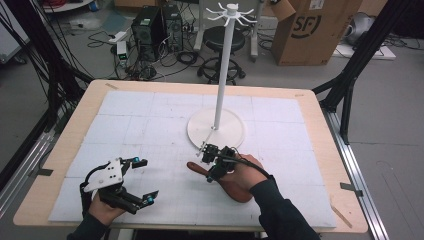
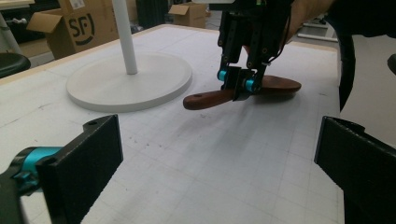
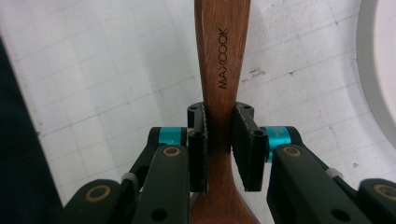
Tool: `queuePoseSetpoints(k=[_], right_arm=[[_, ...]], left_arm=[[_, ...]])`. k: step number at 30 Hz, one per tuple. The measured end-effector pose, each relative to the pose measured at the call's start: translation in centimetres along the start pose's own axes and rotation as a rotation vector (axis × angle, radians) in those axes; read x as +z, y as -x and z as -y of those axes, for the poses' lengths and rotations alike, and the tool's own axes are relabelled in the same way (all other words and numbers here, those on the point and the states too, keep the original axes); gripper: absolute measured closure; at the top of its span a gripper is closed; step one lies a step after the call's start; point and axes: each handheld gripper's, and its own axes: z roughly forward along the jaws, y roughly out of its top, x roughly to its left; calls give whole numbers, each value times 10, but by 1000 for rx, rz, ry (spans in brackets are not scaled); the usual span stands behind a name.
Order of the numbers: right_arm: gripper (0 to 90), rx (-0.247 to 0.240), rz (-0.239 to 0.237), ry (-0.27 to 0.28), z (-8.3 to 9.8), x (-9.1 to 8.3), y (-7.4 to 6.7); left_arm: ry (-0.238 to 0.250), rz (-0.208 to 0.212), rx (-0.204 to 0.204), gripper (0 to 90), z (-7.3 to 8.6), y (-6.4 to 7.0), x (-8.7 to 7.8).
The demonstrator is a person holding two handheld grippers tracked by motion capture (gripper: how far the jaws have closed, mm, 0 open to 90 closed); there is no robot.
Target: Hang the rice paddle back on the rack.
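A dark wooden spoon [image 1: 194,168] marked MAXCOOK lies low over the white mat, in front of the stand's round base [image 1: 216,131]. My right gripper [image 1: 213,161] points down and is shut on the spoon's handle [image 3: 222,56]; both pads press its sides. In the left gripper view the same grip [image 2: 238,85] is seen from the side, with the spoon [image 2: 205,99] close to the mat; whether it touches I cannot tell. My left gripper [image 1: 146,180] is held near the table's front left, open, with nothing between its fingers [image 2: 88,158].
A white stand with a tall pole [image 1: 222,65] and hooks at its top rises from the base [image 2: 130,81] at mid-table. The mat [image 1: 150,115] covers a wooden table [image 1: 75,120]. A cardboard box [image 1: 310,30], a stool and computers stand on the floor beyond.
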Motion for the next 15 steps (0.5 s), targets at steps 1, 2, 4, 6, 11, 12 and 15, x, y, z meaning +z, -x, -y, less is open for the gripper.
queuePoseSetpoints(k=[1, 2, 4, 6, 11, 12, 15], right_arm=[[773, 4, 0, 9, 1, -1, 0], [773, -1, -7, 23, 3, -3, 1], [773, 4, -12, 42, 6, -6, 1], [773, -7, -12, 57, 7, -7, 1], [773, -10, -15, 112, 15, -14, -1], [773, -11, -19, 124, 17, -16, 0], [773, -17, -26, 161, 21, -21, 1]], left_arm=[[-2, 1, 0, 17, 0, -1, 0], [-1, 0, -1, 17, 0, -1, 0], [-3, 1, 0, 17, 0, 0, 0], [-3, 0, 1, 17, 0, 0, 0], [-2, -2, -2, 17, 1, 0, -1], [0, -1, -2, 17, 1, 0, 0], [-1, -1, -3, 17, 1, 0, 0]])
